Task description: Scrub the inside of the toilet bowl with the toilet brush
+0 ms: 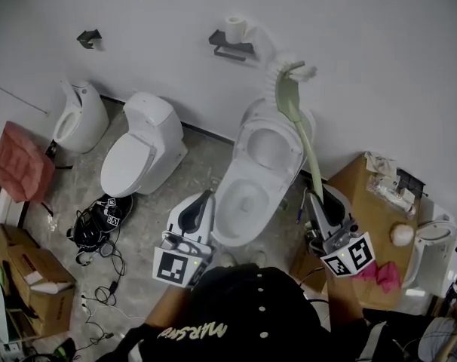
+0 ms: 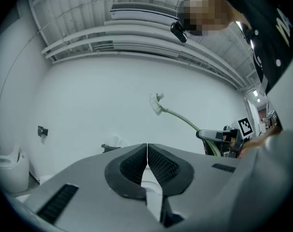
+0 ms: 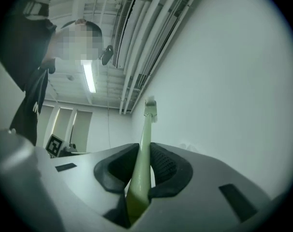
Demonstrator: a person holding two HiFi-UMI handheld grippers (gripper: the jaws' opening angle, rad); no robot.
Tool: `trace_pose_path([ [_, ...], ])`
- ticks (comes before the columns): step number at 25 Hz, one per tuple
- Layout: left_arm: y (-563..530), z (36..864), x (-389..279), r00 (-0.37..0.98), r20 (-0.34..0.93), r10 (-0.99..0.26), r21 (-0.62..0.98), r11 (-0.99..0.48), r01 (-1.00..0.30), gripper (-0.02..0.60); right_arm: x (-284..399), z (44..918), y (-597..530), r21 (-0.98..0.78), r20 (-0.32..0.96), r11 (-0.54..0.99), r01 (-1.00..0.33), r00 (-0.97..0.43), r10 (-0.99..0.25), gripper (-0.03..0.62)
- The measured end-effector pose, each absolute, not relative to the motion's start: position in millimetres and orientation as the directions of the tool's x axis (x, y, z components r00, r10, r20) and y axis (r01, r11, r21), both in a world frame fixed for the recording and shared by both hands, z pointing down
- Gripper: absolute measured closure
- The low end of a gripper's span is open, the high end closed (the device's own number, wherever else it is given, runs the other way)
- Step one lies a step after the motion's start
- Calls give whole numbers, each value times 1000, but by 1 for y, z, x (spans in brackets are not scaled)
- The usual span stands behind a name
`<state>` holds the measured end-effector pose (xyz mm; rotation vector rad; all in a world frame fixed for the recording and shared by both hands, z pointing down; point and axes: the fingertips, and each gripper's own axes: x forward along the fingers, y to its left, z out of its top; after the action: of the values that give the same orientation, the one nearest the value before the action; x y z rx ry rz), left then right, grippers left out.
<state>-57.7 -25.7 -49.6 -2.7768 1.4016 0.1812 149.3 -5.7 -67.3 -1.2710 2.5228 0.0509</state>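
Observation:
An open white toilet bowl (image 1: 251,191) stands by the wall with its seat lifted. My right gripper (image 1: 317,200) is shut on the pale green handle of the toilet brush (image 1: 295,119), whose white bristle head (image 1: 300,71) is raised high above the tank, well clear of the bowl. In the right gripper view the toilet brush handle (image 3: 141,163) runs up between the jaws to the bristle head (image 3: 150,108). My left gripper (image 1: 206,198) is shut on nothing, hovering at the bowl's near left rim. From the left gripper (image 2: 147,154) view the toilet brush (image 2: 158,104) shows against the wall.
A second toilet with closed lid (image 1: 142,149) and a urinal (image 1: 79,118) stand to the left. Cables (image 1: 100,236) and a cardboard box (image 1: 32,281) lie on the floor at left. A wooden table (image 1: 372,232) with clutter is at right. A toilet-paper holder (image 1: 232,40) hangs on the wall.

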Motion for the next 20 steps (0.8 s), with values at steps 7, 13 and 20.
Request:
trace_pose_path([
  [7,-19,-50,-63,572,-105,-814,18,-576,-817,555,146,-65,-5,-41,-254,548,-835,-522,-814,508],
  [13,-18,-55,-60,578,-122,-807,10,-583,-812,554,142,-66,-5,-28,-252,539,-842,-516,-819,508],
  [20,-11,-54,-58,586,-126,-800,-1,-591,-807,554,138,-61,-3,-16,-220,522,-853,-506,-834,508],
])
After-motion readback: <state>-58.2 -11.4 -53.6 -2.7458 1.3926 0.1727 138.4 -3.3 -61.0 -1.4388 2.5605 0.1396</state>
